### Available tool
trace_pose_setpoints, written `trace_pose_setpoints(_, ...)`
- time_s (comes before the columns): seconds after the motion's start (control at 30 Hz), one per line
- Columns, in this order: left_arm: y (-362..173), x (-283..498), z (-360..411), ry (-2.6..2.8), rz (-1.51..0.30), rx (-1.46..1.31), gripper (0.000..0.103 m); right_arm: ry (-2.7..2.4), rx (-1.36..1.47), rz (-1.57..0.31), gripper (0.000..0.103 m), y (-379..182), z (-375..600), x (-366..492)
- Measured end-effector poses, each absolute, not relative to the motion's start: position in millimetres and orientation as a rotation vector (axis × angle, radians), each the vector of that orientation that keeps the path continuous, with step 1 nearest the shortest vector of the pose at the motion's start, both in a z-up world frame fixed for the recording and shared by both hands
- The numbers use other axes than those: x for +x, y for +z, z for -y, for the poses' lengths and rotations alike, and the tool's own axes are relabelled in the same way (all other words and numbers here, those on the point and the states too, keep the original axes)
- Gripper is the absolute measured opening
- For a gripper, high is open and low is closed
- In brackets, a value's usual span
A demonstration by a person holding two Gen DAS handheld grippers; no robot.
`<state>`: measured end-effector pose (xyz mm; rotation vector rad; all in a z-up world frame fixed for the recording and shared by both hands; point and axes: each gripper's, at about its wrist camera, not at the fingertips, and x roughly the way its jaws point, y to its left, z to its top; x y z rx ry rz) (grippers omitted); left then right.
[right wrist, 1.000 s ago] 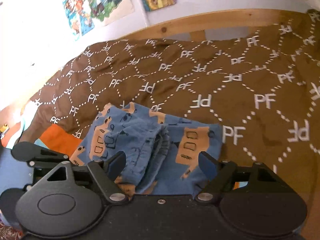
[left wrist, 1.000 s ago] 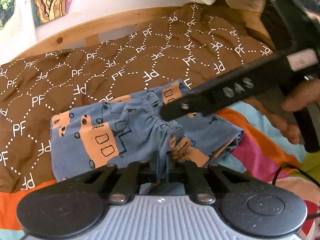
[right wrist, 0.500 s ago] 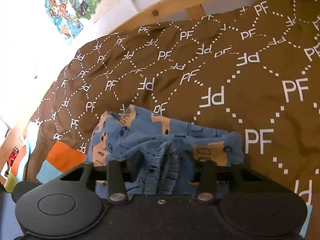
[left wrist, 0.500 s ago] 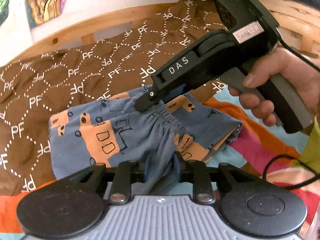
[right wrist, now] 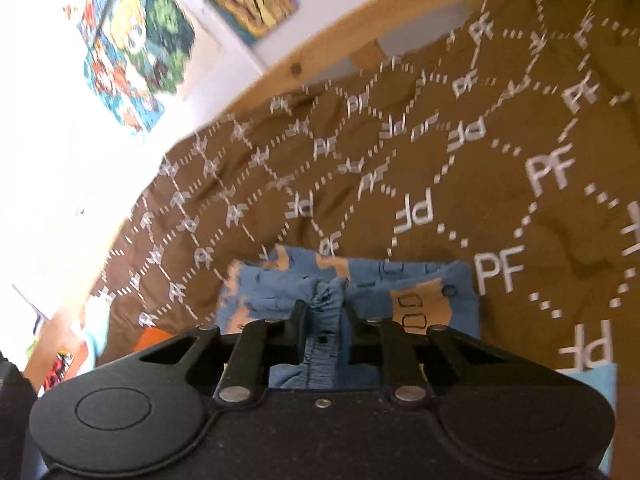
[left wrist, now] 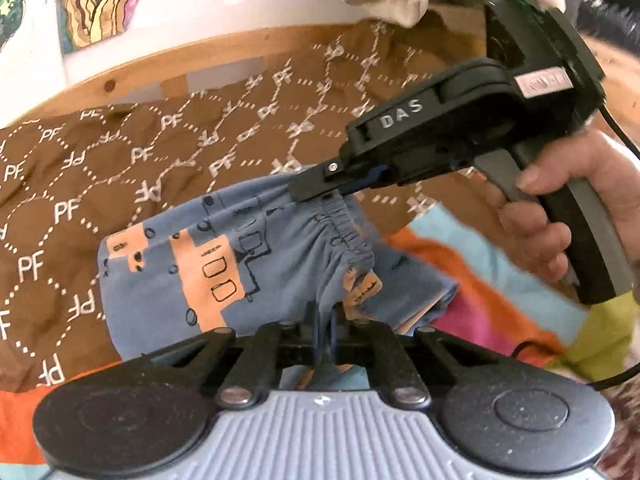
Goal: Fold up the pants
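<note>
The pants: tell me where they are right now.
In the left wrist view the pants lie bunched on the brown PF blanket, their gathered waistband pinched between the left gripper and the closing right gripper.

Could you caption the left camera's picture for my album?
Two handheld grippers, left and right, pinch blue pants on a brown blanket.

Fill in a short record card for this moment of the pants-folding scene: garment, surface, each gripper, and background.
garment: blue pants with orange vehicle print, partly folded
surface: brown "PF" bedspread
left gripper: shut on the pants' near edge
right gripper: closing, gathered waistband between its jaws
person's hand: holds the right gripper's handle
background: wooden bed frame, posters on the wall
</note>
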<state>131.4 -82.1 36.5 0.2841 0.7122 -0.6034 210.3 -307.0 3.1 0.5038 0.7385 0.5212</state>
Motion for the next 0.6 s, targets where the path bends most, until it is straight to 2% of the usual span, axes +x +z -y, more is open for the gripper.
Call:
trace_pose_setpoints(0.2, 43, 126, 102, -0.672, -0.716, 0.286, 0.006, 0.466, 0.473, -0.75, 0.018, 22, 332, 197)
trace_pose_setpoints(0.37, 17, 134, 114, -0.655, -0.795, 0.33, 0.009, 0.391, 0.395, -0.806, 0.021, -9, 330, 199)
trace_pose_setpoints(0.47, 13, 137, 107, -0.637, -0.815, 0.267, 0.015, 0.355, 0.344, -0.803, 0.032, -24, 324, 194)
trace_pose_setpoints(0.57, 18, 136, 101, -0.636, -0.815, 0.235, 0.035, 0.331, 0.3, -0.739, 0.047, -19, 326, 180)
trace_pose_setpoints(0.6, 21, 135, 100, -0.636, -0.809, 0.235, 0.041, 0.312, 0.281, -0.711, 0.057, -15, 327, 174)
